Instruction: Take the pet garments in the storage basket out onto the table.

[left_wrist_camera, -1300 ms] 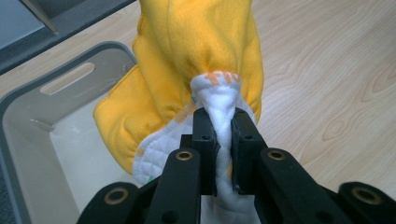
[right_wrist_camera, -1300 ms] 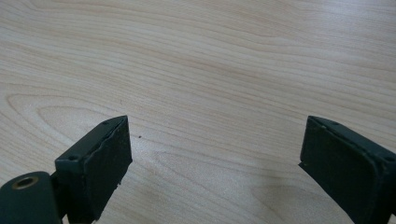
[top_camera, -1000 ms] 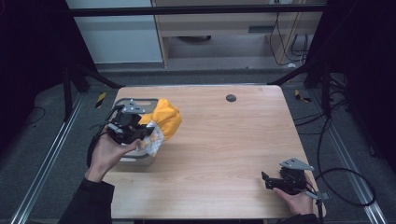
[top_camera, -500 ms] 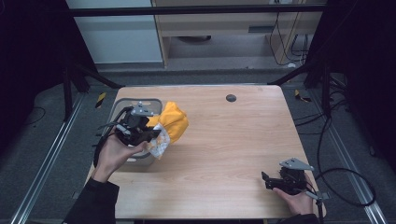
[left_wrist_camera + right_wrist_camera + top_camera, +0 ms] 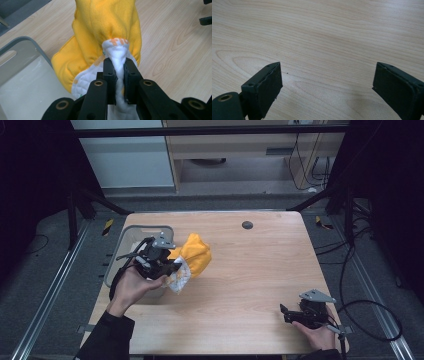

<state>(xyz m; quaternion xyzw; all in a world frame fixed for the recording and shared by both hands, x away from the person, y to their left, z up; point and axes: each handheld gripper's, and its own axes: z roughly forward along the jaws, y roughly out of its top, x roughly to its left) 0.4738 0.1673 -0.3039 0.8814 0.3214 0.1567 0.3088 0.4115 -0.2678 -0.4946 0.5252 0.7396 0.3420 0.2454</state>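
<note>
A yellow fleece cloth [image 5: 194, 255] with a white quilted lining [image 5: 85, 80] hangs bunched from the left gripper [image 5: 169, 265]. In the left gripper view, the two black jaws are clamped tight on a twisted fold of the white lining, which squeezes up between them, while the yellow fleece [image 5: 107, 22] spreads out just beyond and above the jaw tips. Small orange print marks the white fabric near the pinch. In the high view the cloth sits directly ahead of this gripper, toward the table's middle, with its white part drooping below the jaws, close to the wooden table [image 5: 260, 270]; whether the cloth touches the wood cannot be told.

Beside and behind the left gripper stands a grey plastic bin [image 5: 129, 237] at the table's left edge; in the left gripper view its rounded rim and pale inside [image 5: 22, 75] lie to the left of the jaws, just next to the cloth's lower edge. The person's left hand [image 5: 134, 287] wraps the gripper's body, its dark sleeve [image 5: 107, 337] coming in from below.

Well apart, near the table's front right corner, the right gripper [image 5: 286, 312] rests low in the right hand [image 5: 320, 336]. Its jaws stand wide apart with nothing between them but bare wood grain [image 5: 327, 50].

A small dark round spot [image 5: 247, 225] sits on the table's far side, well beyond both grippers.
</note>
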